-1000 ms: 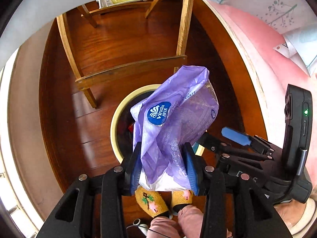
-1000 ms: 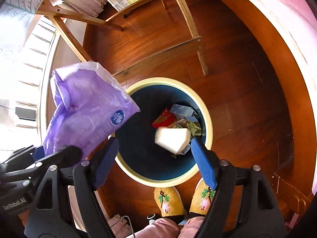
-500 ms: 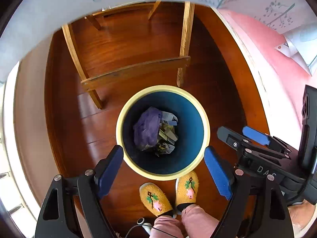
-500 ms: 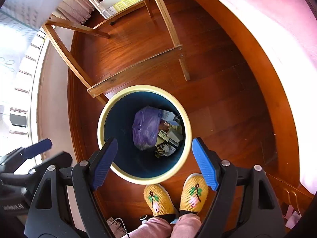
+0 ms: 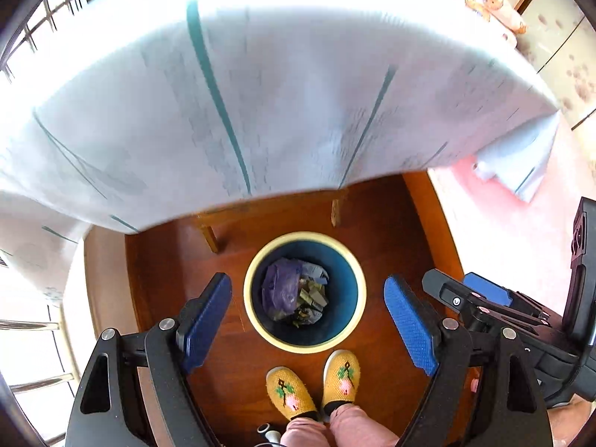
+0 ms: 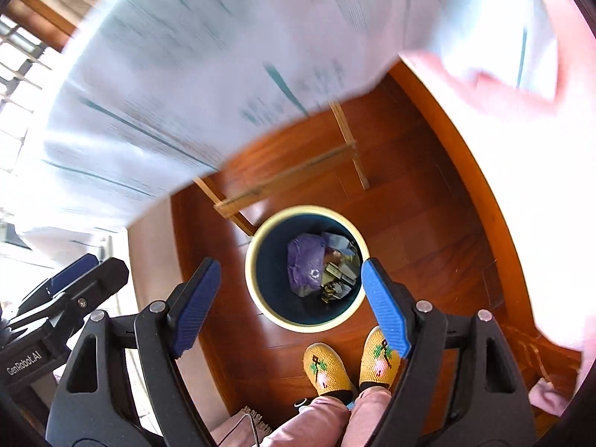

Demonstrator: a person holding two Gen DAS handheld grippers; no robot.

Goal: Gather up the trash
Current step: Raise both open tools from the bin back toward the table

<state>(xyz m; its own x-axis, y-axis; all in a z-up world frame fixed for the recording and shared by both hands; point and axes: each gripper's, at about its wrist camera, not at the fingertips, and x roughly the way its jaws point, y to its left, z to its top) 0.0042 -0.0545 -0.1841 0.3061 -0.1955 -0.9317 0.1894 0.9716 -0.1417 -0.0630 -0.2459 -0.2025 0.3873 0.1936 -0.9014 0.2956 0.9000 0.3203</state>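
Both tongs are seen spread wide, with nothing held between the blue pads. The left tongs point(image 5: 307, 320) are framed low in the left wrist view, pads set either side of the bin point(image 5: 257, 287); the right tongs point(image 6: 290, 303) are framed the same way in the right wrist view, with the bin's point(image 6: 251, 272) cream rim seen between them.

The purple wrapper point(image 5: 281, 290) is found inside the bin, lying on the left of the pile, with grey and olive scraps point(image 5: 314, 294) heaped just beside it. In the right wrist view the same wrapper point(image 6: 305, 266) is shown more clearly, a clear patch visible on it, and small printed packets point(image 6: 341, 273) are made out to its right; these are only a blur in the left view.

The right tongs' body is caught at the right edge of the left view, and the left tongs' body, lettered "GenRobot.AI", at the lower left of the right view.

Yellow embroidered slippers point(image 5: 313, 383) and pink trouser legs are seen at bottom centre of both frames, toes near the bin. A reddish wooden floor point(image 5: 395, 246) is shown beneath. The upper half of each frame is filled by a blurred pale cloth with teal lines point(image 5: 260, 85), draped over a worktop whose wooden legs point(image 6: 290, 175) are glimpsed below the hem. A pink surface point(image 5: 495, 216) is seen at the right, and window bars at the far left.
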